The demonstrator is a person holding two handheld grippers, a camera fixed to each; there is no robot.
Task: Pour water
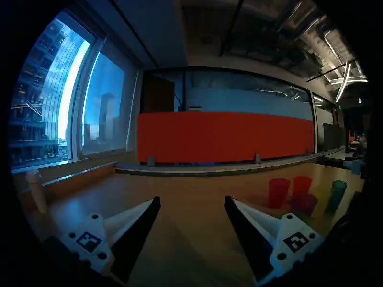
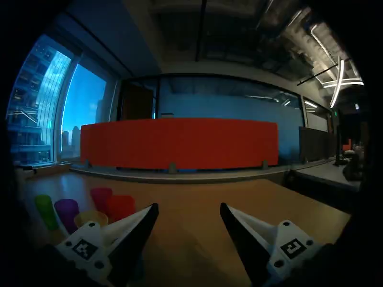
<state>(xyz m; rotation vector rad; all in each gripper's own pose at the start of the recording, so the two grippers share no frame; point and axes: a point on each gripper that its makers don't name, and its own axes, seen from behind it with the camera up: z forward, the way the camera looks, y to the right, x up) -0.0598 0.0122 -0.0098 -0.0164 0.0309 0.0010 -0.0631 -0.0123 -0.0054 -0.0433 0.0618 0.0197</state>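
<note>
Jaws, left gripper: spread wide, nothing held, lower centre.
Jaws, right gripper: spread wide, nothing held, lower centre.
Coloured cups: clustered upright on the wooden table; seen lower right in left gripper view, lower left in right gripper view.
Orange partition: mid-frame, behind the table.

Coloured cups, upright, clustered close together
</note>
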